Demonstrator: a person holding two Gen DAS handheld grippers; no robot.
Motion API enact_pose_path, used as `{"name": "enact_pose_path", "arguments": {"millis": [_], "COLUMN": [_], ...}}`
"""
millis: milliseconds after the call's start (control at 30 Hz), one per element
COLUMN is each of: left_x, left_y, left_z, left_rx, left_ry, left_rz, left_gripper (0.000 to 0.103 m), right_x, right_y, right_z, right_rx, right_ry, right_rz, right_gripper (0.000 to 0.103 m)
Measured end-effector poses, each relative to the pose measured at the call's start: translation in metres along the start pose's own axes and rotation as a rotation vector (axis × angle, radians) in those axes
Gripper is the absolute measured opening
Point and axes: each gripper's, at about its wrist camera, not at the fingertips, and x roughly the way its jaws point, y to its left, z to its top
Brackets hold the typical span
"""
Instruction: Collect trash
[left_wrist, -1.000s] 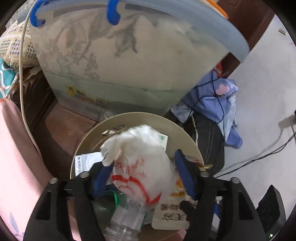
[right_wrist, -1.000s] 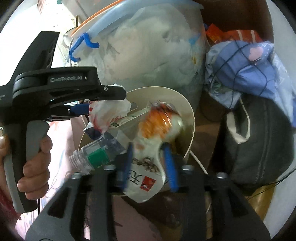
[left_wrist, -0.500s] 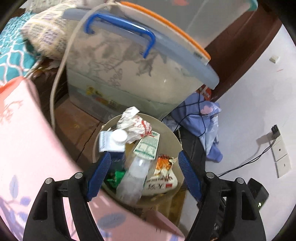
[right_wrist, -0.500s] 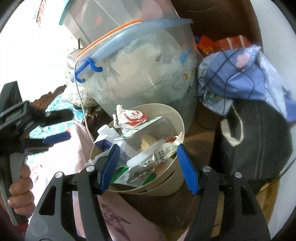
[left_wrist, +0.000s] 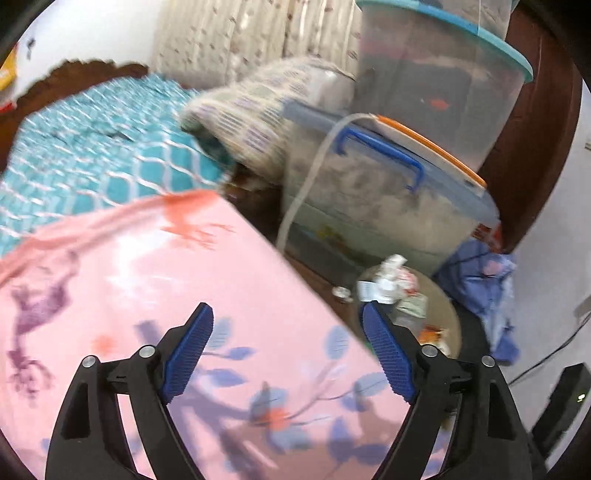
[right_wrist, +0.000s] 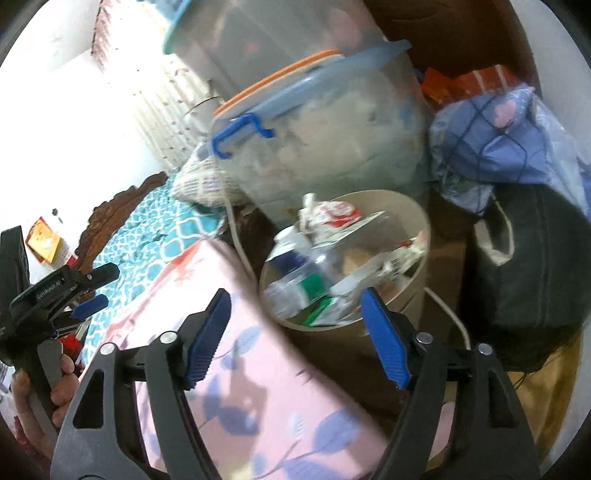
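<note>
A beige round bin (right_wrist: 413, 291) stands on the floor beside the bed, full of trash: a crumpled white and red wrapper (right_wrist: 332, 212), a clear plastic bottle (right_wrist: 295, 284) and paper packets. It also shows in the left wrist view (left_wrist: 452, 314) with the wrapper (left_wrist: 391, 277) on top. My left gripper (left_wrist: 288, 328) is open and empty above the pink bedsheet (left_wrist: 184, 288). My right gripper (right_wrist: 295, 314) is open and empty, above and in front of the bin. The left gripper (right_wrist: 86, 291) shows at the left of the right wrist view.
Stacked clear storage boxes (left_wrist: 388, 192) with blue handles stand behind the bin. A blue cloth bundle (right_wrist: 502, 136) lies on a black bag (right_wrist: 528, 266) to the right. A teal patterned quilt (left_wrist: 85, 147) and a pillow (left_wrist: 251, 122) lie on the bed. A white cable (left_wrist: 306, 184) hangs down.
Both grippers let go of their trash into the bin, opened wide and drew back and up. The left one has swung over the pink bedsheet.
</note>
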Motion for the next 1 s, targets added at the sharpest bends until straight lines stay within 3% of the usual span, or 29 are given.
{"name": "enact_pose_path", "arguments": {"millis": [300,567,1000], "left_x": [-0.058,-0.107,-0.151], "left_y": [0.040,0.073,0.102], "left_z": [-0.029,-0.051,-0.078], "left_rx": [0.043,0.013,0.005], "left_ry": [-0.072,-0.134,-0.159], "left_rz": [0.133,0.175,0.221], "left_gripper": [0.091,0.094,0.094], "right_x": [-0.018,-0.038,-0.066], "right_y": [0.048,0.083,0.133], "right_z": [-0.026,-0.055,-0.084], "right_rx": [-0.040,-0.080,-0.160], "right_ry": [0.037,0.067,0.074], "right_rz": [0.064,0.063,0.085], "right_gripper": [0.081,0.090,0.092]}}
